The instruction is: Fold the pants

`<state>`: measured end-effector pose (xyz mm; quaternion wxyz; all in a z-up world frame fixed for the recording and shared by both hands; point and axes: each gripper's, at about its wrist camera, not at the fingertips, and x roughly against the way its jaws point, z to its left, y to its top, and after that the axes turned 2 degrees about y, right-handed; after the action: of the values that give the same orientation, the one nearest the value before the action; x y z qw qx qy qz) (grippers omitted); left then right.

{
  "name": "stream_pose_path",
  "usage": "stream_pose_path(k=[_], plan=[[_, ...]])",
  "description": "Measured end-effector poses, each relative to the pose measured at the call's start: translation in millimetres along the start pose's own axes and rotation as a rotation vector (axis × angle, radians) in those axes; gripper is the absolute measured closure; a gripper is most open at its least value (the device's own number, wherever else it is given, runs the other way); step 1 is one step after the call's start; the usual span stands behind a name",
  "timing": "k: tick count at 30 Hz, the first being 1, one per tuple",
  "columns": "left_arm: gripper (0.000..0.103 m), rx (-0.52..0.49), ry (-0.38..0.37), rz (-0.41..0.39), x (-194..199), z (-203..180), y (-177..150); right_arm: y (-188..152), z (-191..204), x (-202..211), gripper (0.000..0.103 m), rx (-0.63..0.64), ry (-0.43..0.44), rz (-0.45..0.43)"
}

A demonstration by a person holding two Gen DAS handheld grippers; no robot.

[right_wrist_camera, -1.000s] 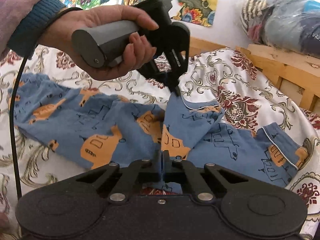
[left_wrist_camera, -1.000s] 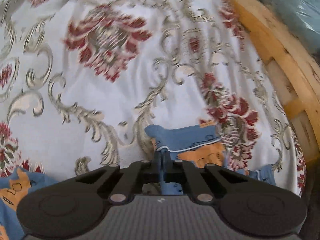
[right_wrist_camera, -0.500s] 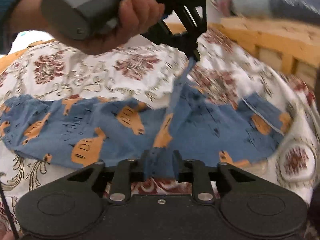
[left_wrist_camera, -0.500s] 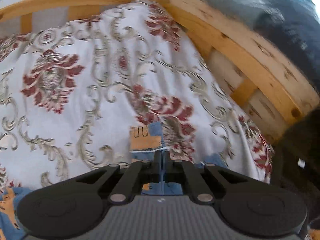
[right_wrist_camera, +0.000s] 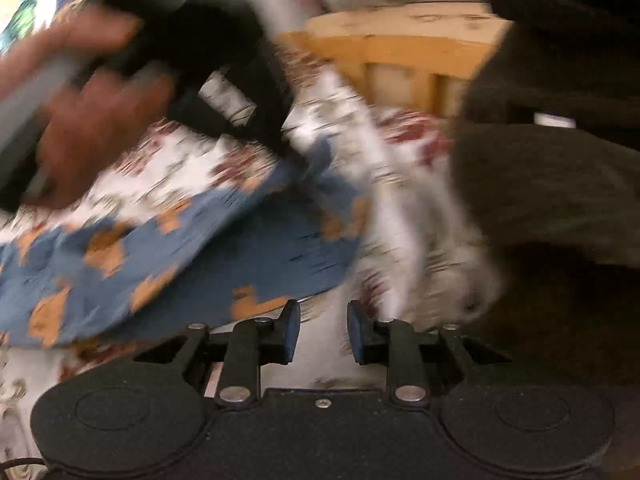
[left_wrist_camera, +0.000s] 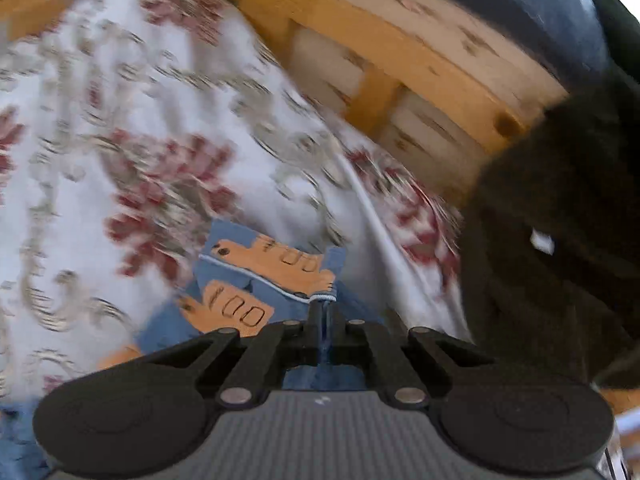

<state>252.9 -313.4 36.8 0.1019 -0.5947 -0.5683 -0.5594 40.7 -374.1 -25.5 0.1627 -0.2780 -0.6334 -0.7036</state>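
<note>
Jaws: right gripper [right_wrist_camera: 323, 332] has just been opening, nothing between; left gripper [left_wrist_camera: 325, 312] pinched on pants [right_wrist_camera: 192, 248] hem. Pants lie across floral bedsheet [left_wrist_camera: 100, 92] beside wooden frame [left_wrist_camera: 400, 40]. Prob. no legible writing; v. blurred.

Pants [right_wrist_camera: 224, 248] on bedspread [left_wrist_camera: 120, 120], headboard [left_wrist_camera: 400, 60] behind

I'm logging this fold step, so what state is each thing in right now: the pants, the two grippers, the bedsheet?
pants: partly lifted off the bed, one edge pinched.
left gripper: shut on the pants' edge.
right gripper: open, its fingers just opened, nothing between them.
bedsheet: spread on the bed, rumpled at the edge.
bed frame: wooden, bare beside the sheet.
</note>
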Motion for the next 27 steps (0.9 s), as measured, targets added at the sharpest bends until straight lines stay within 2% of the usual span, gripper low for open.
stream_pose_path(k=[1,4,6,8,9,11,12,14,18,22,27], plan=[[0.103,-0.018,-0.028,0.039,-9,-1,-4,2,-8,-2,0.075,-0.01,0.001,0.003],[0.102,-0.062,-0.036,0.063,-28,2,-22,6,-20,-9,0.079,0.007,0.001,0.026],[0.101,-0.025,-0.075,0.038,-23,13,-34,7,-23,-10,0.079,0.014,0.019,0.025],[0.094,0.003,-0.086,-0.013,-6,24,-48,10,-22,-9,0.078,0.031,0.032,0.019],[0.09,0.009,-0.078,-0.044,4,29,-56,12,-20,-9,0.078,0.038,0.038,0.018],[0.076,-0.017,-0.038,-0.081,22,35,-72,17,-21,-6,0.076,0.031,0.058,0.007],[0.074,-0.032,-0.017,-0.095,29,38,-81,21,-21,-5,0.075,0.027,0.07,-0.004],[0.073,-0.041,0.022,-0.091,40,44,-102,30,-19,-4,0.075,0.035,0.11,-0.021],[0.073,-0.022,0.12,-0.048,42,63,-135,53,-10,-24,0.075,0.032,0.186,0.008],[0.074,-0.057,0.156,-0.069,50,71,-150,72,-14,-57,0.074,-0.072,0.096,0.089],[0.074,-0.137,0.217,-0.092,52,61,-155,85,-23,-84,0.074,-0.212,0.088,0.128]])
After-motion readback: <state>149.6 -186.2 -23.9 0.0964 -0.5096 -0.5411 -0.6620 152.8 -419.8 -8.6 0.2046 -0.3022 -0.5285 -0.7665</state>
